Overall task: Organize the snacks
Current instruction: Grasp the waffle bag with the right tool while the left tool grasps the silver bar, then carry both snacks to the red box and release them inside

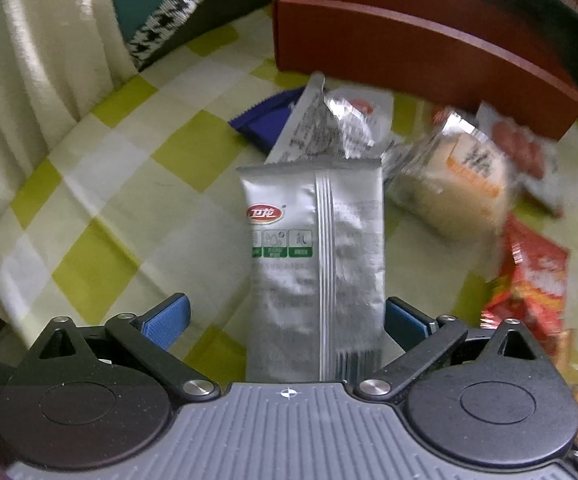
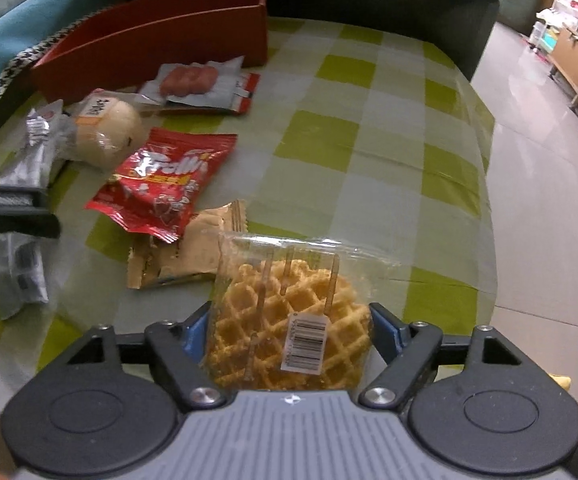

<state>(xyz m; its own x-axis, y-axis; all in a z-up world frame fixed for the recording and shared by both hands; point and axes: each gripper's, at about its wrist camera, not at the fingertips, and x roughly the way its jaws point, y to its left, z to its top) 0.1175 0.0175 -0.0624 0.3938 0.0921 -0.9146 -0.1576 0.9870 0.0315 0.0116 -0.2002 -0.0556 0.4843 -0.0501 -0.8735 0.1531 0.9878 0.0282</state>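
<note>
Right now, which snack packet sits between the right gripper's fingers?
The clear waffle packet with the barcode sticker; the red candy bag and tan packet lie farther off.

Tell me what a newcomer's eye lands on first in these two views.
First, the silver snack packet between the open pads of the left claw, and the bagged waffle filling the right claw, whose pads sit at its sides. Next, the scattered pile behind: a red candy bag, a wrapped bun and a sausage pack on the green checked tablecloth, before the red-brown box.
</note>
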